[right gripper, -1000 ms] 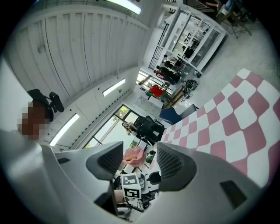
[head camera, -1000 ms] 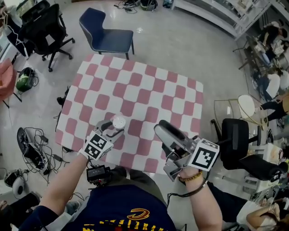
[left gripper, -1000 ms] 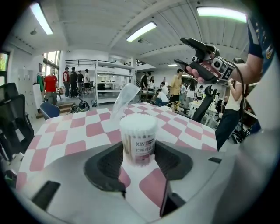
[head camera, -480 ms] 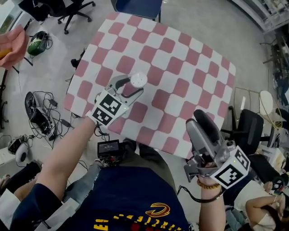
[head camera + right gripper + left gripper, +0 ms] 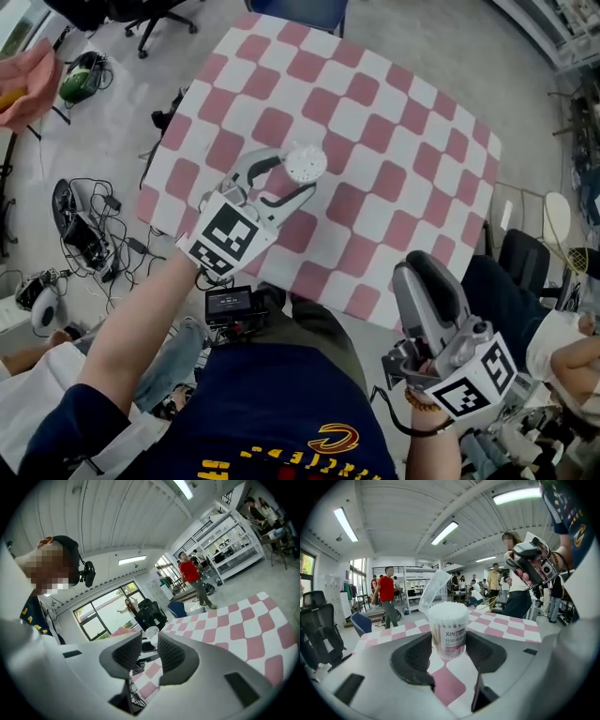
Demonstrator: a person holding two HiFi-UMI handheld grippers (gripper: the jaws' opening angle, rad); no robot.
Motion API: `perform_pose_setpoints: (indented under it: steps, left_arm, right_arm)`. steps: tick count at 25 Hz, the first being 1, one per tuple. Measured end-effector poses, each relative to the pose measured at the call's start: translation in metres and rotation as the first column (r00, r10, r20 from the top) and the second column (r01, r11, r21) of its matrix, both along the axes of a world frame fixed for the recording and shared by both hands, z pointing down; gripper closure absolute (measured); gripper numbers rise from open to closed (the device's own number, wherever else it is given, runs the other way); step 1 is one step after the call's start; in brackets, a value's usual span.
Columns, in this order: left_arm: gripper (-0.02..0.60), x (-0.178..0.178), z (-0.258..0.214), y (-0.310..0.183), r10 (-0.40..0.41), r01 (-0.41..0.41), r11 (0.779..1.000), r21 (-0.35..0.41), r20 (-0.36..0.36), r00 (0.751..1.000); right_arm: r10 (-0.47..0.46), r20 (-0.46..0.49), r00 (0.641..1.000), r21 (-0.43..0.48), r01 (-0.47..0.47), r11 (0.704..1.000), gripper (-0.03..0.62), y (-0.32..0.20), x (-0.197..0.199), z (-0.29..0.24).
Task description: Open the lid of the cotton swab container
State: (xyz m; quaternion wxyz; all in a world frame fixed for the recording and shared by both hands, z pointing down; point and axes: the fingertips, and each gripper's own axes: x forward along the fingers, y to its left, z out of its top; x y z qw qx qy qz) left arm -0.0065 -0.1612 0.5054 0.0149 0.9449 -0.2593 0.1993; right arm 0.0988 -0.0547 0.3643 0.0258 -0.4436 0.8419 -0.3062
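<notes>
Nearest to us, well to the right of the cotton swab container (image 5: 448,630) and off the edge of the tabletop (image 5: 375,122), our right claw (image 5: 422,272) hangs in the air by our side. Its jaws are closing with a gap left between them. Nothing stands in that gap; its own view shows only floor and a corner of the checkered cloth beyond.

Our left claw (image 5: 296,176) reaches over the near left part of the tabletop. It is clamped on the container, one dark pad pressing each side of the clear tube. The container stands upright on the pink and white checks. Its clear lid (image 5: 433,590) is flipped up and leans back at the far side of the container. The white swab tips (image 5: 447,610) are bare at the top. A printed label wraps the tube just below them.

Beyond the container the checkered tabletop stretches away with nothing else on it that we can make out. Left of the container, down on the floor, lies a tangle of cables (image 5: 80,225). Past the tabletop's far edge stands a blue chair (image 5: 300,11).
</notes>
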Motion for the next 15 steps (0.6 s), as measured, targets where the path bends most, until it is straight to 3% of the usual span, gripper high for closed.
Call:
perform_pose_setpoints:
  steps: [5,10,15]
  left_arm:
    - [0.354,-0.003,-0.029,0.001,-0.013,0.016,0.999,0.042,-0.063,0.998]
    - [0.353,-0.003,-0.050,0.001,-0.022,0.029,0.997,0.068,-0.104,0.994]
    - [0.353,-0.003,-0.056,0.005,-0.028,0.034,0.998,0.051,-0.122,0.992]
  right_arm:
    - [0.010,-0.078,0.997,0.032,-0.007,0.999,0.583,0.003,0.000,0.001]
    - [-0.005,-0.209,0.978,0.077,0.022,0.997,0.583,0.003,-0.013,0.002]
    - [-0.004,-0.260,0.966,0.107,0.033,0.994,0.583,0.001,-0.021,0.001]
